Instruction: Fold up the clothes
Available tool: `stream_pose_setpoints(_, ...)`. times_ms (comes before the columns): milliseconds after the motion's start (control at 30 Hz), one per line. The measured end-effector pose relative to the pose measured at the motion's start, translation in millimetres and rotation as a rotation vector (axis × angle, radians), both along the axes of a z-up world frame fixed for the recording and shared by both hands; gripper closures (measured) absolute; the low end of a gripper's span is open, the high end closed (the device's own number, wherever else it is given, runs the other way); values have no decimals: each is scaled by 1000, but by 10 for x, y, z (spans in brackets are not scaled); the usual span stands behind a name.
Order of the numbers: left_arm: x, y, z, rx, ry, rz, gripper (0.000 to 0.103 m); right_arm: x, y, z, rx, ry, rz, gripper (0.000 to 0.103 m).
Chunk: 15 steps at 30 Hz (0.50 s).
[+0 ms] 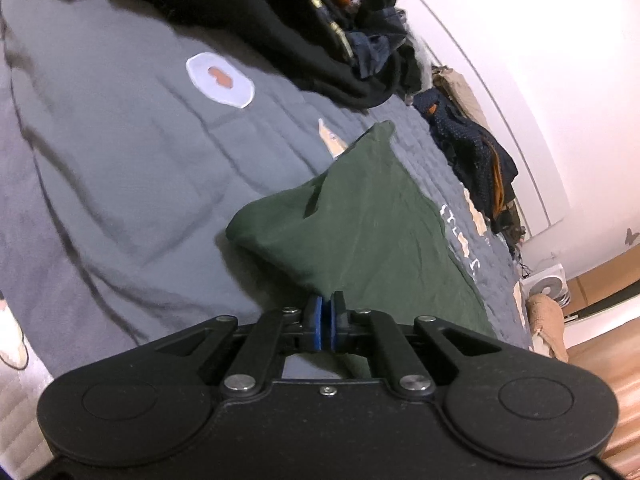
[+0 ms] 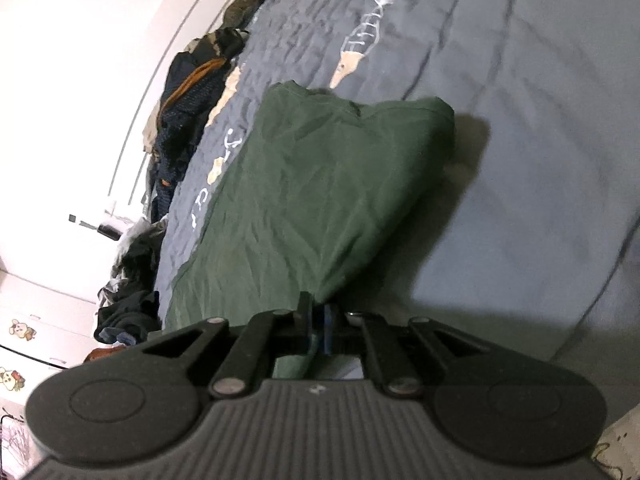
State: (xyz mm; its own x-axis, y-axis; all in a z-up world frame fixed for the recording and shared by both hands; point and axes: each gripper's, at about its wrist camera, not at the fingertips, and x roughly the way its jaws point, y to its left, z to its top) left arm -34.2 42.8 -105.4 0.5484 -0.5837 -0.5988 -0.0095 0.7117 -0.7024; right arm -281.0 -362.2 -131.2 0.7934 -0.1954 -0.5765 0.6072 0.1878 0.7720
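A dark green garment (image 1: 360,224) lies partly folded on the grey bedspread (image 1: 120,168). My left gripper (image 1: 326,300) is shut on its near corner, the cloth pinched between the blue pads and lifted a little off the bed. In the right wrist view the same green garment (image 2: 320,184) stretches away from me, its neckline at the far end. My right gripper (image 2: 318,308) is shut on the other near corner, and the edge hangs raised above the grey bedspread (image 2: 520,160), casting a shadow to the right.
A heap of dark clothes (image 1: 304,28) lies at the far side of the bed. More dark clothes (image 1: 476,160) line the edge by the white wall, also seen as the pile of clothes (image 2: 188,100). A white fan (image 1: 546,286) stands on the floor.
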Motion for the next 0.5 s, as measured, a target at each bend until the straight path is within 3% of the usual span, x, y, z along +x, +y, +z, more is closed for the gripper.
stream_pose_setpoints(167,31,-24,-37,4,2,0,97,42,25,-34,-2,13,-8,91)
stream_pose_setpoints(200,40,-30,-50,2,8,1,94,56,21,-55,7,19,-10,86)
stream_pose_setpoints(300,74,-68,-84,8,17,6,72,94,8,-127,36,24,-22,74)
stream_pose_setpoints(500,145,-190,-127,20,-4,-6,71,196,-13,-156,30,-2,-17,59)
